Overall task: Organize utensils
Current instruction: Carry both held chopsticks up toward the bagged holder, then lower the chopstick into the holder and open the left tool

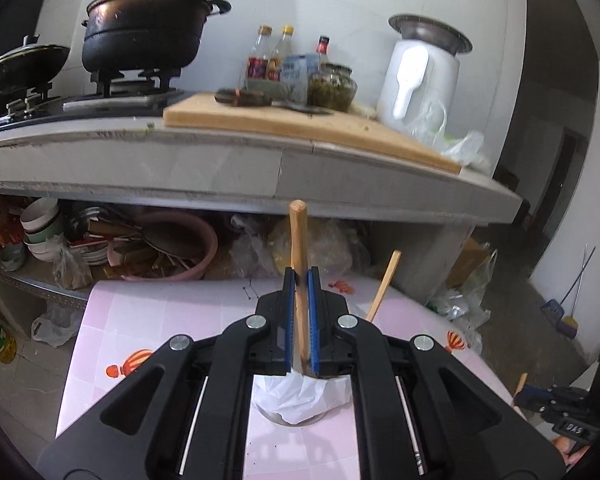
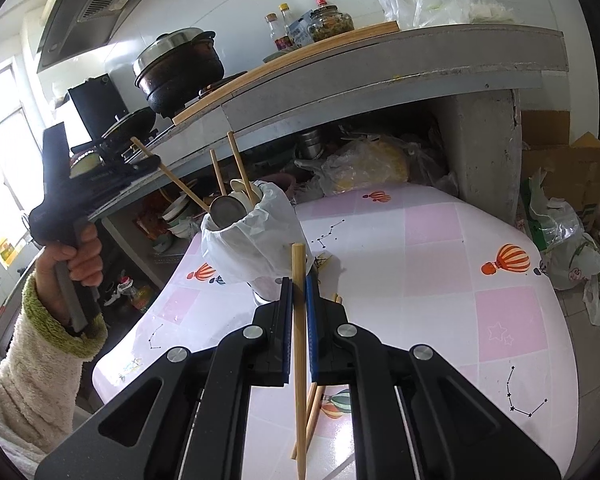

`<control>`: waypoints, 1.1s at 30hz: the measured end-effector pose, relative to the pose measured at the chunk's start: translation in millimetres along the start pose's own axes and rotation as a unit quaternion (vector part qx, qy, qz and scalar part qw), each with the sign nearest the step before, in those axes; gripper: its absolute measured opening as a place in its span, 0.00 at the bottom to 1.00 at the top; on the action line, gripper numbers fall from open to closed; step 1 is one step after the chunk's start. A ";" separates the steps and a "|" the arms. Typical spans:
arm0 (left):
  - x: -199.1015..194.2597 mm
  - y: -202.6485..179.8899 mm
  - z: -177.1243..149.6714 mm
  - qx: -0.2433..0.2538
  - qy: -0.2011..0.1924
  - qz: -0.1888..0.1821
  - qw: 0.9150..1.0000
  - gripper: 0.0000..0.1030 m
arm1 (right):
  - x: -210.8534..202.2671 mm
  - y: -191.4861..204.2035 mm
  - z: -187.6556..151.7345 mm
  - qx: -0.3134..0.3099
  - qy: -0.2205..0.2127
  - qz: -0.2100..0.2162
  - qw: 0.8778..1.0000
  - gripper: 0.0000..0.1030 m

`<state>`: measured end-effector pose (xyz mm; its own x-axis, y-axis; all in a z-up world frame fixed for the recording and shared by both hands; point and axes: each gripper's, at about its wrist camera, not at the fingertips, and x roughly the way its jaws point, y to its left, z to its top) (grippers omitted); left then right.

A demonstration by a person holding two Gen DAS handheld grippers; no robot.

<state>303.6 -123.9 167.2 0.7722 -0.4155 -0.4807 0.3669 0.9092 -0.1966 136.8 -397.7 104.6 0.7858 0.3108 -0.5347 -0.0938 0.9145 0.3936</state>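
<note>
Bagged holder [image 2: 252,240] crowds table's [image 2: 440,280] left; right half lies open

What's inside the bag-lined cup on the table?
The cup holds chopsticks, a pale spoon and a round metal piece; the bag hides their lower ends.

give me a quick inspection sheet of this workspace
surface: pink checked table, balloon prints
job's things: bag-lined utensil cup holding chopsticks and a ladle; loose chopsticks lying on the table
clutter: nothing seen on the table apart from these
grippers: left tongs shut on a wooden chopstick; right tongs shut on another chopstick
cables: nothing seen
surroundings: counter with pot, cutting board, bottles; bowls underneath
</note>
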 end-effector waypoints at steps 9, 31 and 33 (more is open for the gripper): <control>30.2 -8.7 -21.3 0.015 0.059 0.001 0.998 0.06 | 1.1 0.8 -0.1 0.000 0.001 0.001 1.000 0.07; 18.5 -0.4 -45.5 0.007 0.075 0.010 0.997 0.50 | -12.8 19.5 32.2 -0.023 -0.032 0.012 0.999 0.07; 9.0 0.9 -46.2 0.005 0.063 0.006 0.998 0.59 | -15.7 25.8 46.2 -0.031 -0.044 0.018 0.998 0.07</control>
<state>286.9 -125.7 123.3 0.7057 -0.3975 -0.5865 0.3636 0.9137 -0.1817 150.3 -391.0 157.7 0.8318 0.3217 -0.4523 -0.1576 0.9183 0.3633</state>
